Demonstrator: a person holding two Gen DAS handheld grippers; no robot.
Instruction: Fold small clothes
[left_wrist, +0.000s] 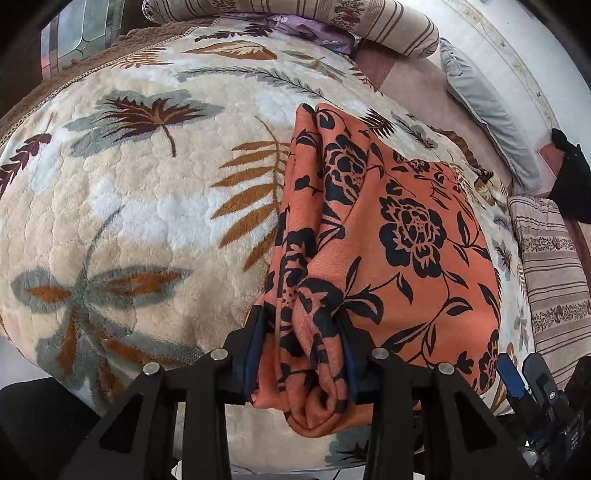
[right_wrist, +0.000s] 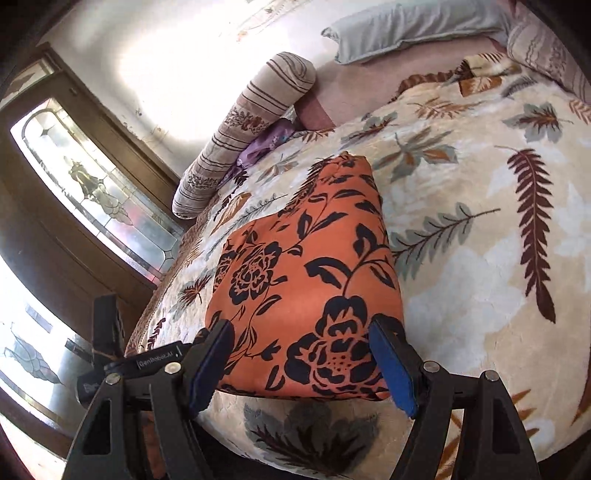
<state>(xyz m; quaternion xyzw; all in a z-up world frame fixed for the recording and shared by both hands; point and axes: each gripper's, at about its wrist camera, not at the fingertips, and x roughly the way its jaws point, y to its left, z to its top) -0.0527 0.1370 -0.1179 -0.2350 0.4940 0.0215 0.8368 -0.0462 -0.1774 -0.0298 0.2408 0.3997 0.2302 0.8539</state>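
— While your left gripper (left_wrist: 301, 343) is reaching forward low over the blanket (left_wrist: 122, 206), what is it holding?

— Your left jaws are pinching a bunched edge of the cloth (left_wrist: 388, 236). The orange fabric is filling the gap between them and bulging out below the fingers, so they are closing on it only partway.

— And my right gripper (right_wrist: 301, 354)?

— You are holding it wide apart, with the blue pads (right_wrist: 393, 369) sitting either side of the cloth's near corner. They are lying over the fabric rather than squeezing it; I cannot tell if the left pad is touching. From the left wrist view, you are keeping that gripper low at the cloth's right side.

— How is the cloth looking?

— It is lying on the blanket on the bed, orange with black flowers and vines, folded into a thick pad with a rounded fold along one long edge. Its left edge is gathering into pleats running into your left jaws.

— Anything else around it?

— A striped bolster (right_wrist: 240, 129) is lying at the blanket's far edge with something purple (right_wrist: 264, 144) beside it, and a grey pillow (right_wrist: 406, 29) is resting further back.
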